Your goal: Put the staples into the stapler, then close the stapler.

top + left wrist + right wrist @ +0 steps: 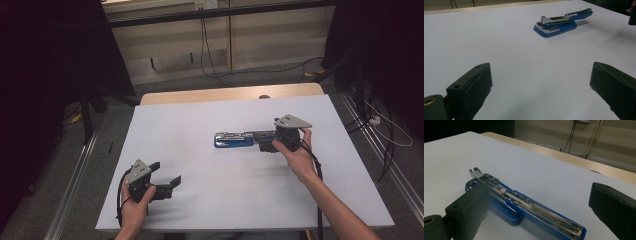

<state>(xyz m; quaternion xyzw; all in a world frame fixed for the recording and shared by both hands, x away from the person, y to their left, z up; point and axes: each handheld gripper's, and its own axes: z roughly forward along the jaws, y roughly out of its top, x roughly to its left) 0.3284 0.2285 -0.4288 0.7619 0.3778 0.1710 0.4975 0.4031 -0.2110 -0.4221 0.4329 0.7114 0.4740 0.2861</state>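
A blue stapler (232,139) lies flat on the white table (200,115), right of centre, with its metal staple channel (524,205) exposed. My right gripper (257,140) is open and points left at the stapler's near end. In the right gripper view the stapler (506,206) lies between my wide-apart jaws (541,205), and no pad touches it. My left gripper (167,172) is open near the front left of the table and holds nothing. In the left gripper view my own jaws (541,82) frame bare table, with the stapler (561,23) far ahead.
A strip of wood (230,93) runs along the table's far edge. Cables (210,60) trail over the floor behind it. Metal rails (75,175) run along both sides, and dark curtains hang at the left and right.
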